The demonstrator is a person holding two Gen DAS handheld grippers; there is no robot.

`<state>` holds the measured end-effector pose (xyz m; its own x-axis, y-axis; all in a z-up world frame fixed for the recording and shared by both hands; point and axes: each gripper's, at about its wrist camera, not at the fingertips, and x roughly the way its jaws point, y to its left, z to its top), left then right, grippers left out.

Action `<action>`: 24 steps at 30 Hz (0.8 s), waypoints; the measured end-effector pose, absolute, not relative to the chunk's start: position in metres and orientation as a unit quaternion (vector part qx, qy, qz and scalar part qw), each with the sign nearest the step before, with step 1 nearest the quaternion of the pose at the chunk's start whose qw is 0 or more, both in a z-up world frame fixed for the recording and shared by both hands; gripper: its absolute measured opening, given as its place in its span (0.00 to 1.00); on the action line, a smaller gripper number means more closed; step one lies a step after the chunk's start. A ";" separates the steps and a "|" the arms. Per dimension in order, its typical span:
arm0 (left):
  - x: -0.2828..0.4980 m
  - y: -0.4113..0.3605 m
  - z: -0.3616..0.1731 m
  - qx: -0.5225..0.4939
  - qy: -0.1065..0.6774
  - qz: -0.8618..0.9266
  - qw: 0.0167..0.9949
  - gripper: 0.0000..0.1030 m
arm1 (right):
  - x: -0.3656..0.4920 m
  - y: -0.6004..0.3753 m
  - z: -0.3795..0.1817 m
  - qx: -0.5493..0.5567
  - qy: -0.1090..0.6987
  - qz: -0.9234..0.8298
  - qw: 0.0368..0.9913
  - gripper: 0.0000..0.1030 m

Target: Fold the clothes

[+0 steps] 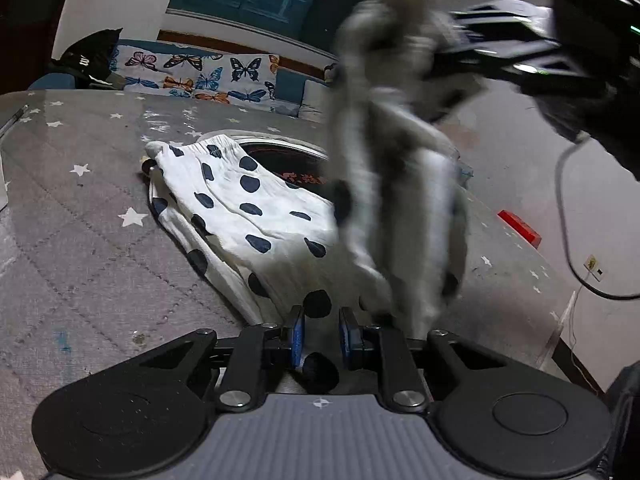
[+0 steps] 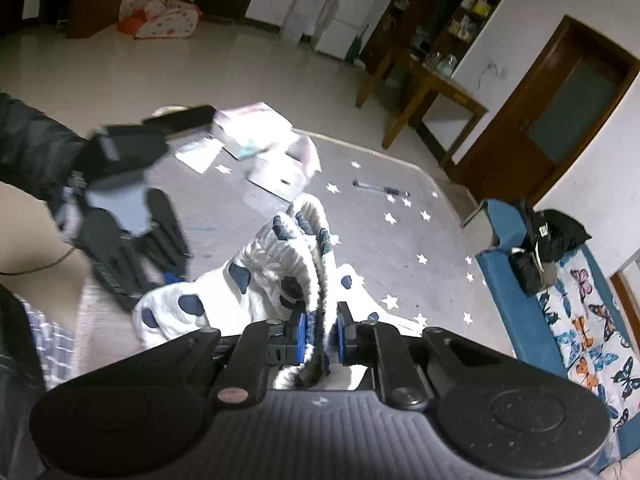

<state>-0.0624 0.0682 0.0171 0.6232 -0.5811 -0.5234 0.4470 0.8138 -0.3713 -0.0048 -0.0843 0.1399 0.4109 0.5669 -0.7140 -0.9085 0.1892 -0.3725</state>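
A white garment with dark blue spots (image 1: pixel 256 216) lies partly on the grey star-print table cover (image 1: pixel 80 208). My left gripper (image 1: pixel 322 330) is shut on its near edge. My right gripper (image 2: pixel 322 334) is shut on the ribbed waistband (image 2: pixel 308 240) and holds that part lifted; it shows blurred at the upper right of the left wrist view (image 1: pixel 436 64), with cloth hanging from it. The left gripper shows blurred at the left of the right wrist view (image 2: pixel 176 276).
A dark round object (image 1: pixel 288 160) lies under the garment's far side. White boxes and papers (image 2: pixel 276 152) and a pen (image 2: pixel 376 188) lie at the table's far end. A butterfly-print bed (image 2: pixel 592 332) stands beside the table. A red block (image 1: pixel 520 228) lies on the floor.
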 end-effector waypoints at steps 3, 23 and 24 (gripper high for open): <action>-0.061 0.070 0.016 -0.103 0.325 -0.292 0.893 0.19 | 0.021 -0.072 0.128 -0.395 0.229 0.499 0.736 0.13; -0.060 0.071 0.013 -0.095 0.322 -0.307 0.891 0.17 | 0.125 -0.035 0.066 -0.355 0.295 0.465 0.755 0.32; -0.060 0.071 0.013 -0.096 0.322 -0.305 0.891 0.17 | 0.126 -0.039 0.066 -0.345 0.302 0.462 0.759 0.32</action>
